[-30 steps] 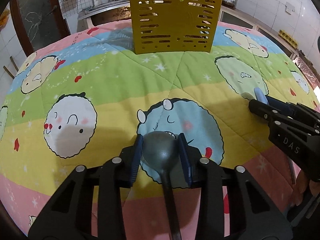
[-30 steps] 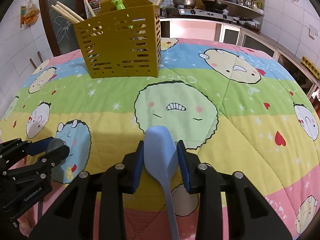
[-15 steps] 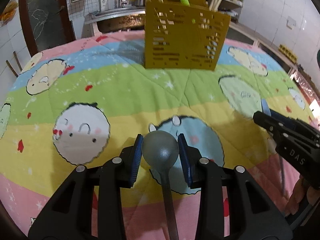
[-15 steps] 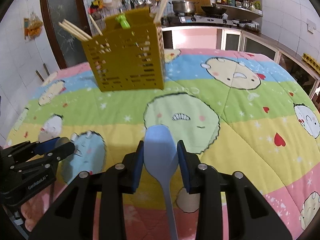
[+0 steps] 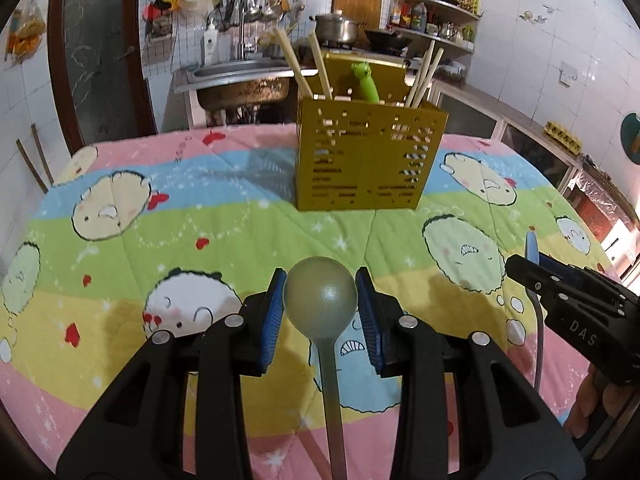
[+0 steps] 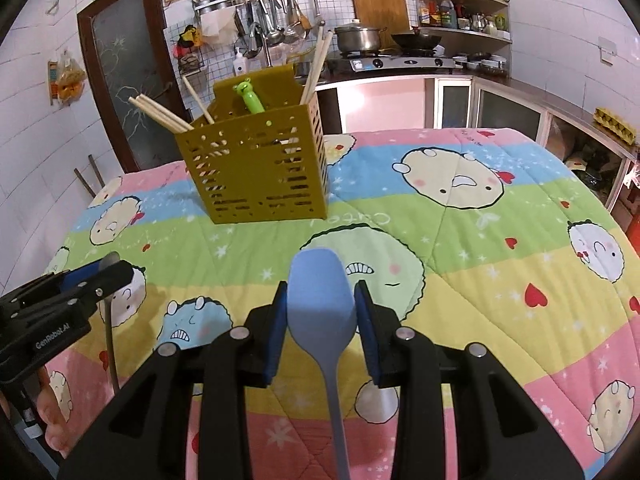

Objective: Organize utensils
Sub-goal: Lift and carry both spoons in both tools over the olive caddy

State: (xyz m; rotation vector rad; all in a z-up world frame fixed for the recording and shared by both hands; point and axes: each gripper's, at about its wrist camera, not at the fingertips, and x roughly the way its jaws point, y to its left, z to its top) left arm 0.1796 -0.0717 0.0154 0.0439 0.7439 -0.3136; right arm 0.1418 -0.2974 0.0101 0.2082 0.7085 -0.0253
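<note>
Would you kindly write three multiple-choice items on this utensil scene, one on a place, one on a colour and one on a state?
1. Where does the yellow utensil caddy stand?
A. On the patterned quilt, beyond both grippers
B. On the stove
C. In the sink

2. What colour is the spatula?
A. Red
B. Light blue
C. White

3. What is the state of the left gripper?
A. Wide open and empty
B. Shut on the grey ladle
C. Shut on chopsticks

Answers: 1 A, its base rests on the patterned quilt ahead of the fingers; 2 B, the blade in the right gripper is pale blue; 3 B, the blue pads flank the grey ladle bowl, clear of the quilt.
</note>
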